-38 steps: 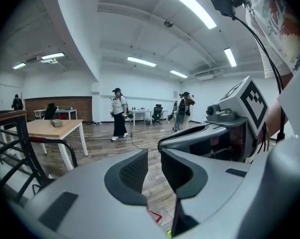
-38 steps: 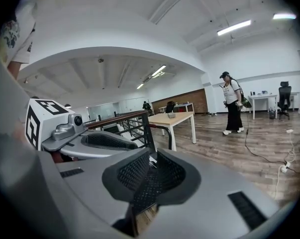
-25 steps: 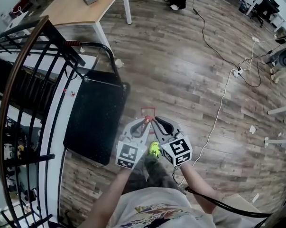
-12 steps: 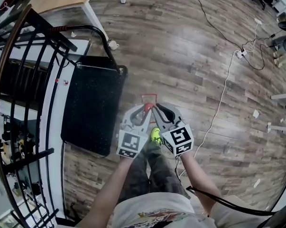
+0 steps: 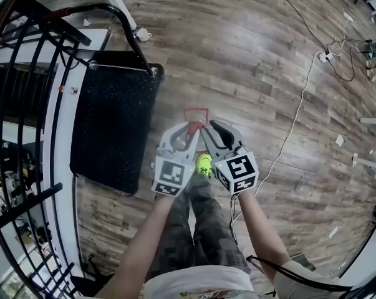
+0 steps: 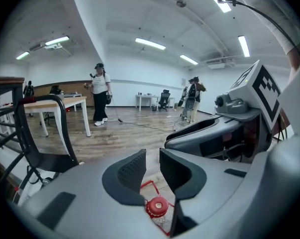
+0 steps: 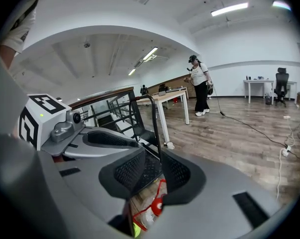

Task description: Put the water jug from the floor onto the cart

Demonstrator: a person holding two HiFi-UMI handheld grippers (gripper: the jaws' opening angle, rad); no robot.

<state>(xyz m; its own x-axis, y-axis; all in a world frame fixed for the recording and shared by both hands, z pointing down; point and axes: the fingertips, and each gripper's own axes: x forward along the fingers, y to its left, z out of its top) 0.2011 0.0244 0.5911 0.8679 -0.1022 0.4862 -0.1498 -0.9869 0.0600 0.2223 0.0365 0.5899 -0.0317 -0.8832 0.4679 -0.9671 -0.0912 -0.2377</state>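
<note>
Since a second ago my view has tipped further down: the tabletop has left the top edge, and the cart (image 5: 113,123) now sits higher in frame. Both grippers remain side by side over the water jug (image 6: 157,206), which stands on the floor (image 5: 250,55) just ahead of my green shoe (image 5: 203,164), right of the cart and apart from it. The left gripper (image 6: 152,164) has a narrow gap between its pads with nothing in it. The right gripper (image 7: 157,169) has just been opening, and its pads are also clear. The railing (image 5: 25,55) borders the cart's left edge. To the right is bare floor until the white cable (image 5: 294,123).
</note>
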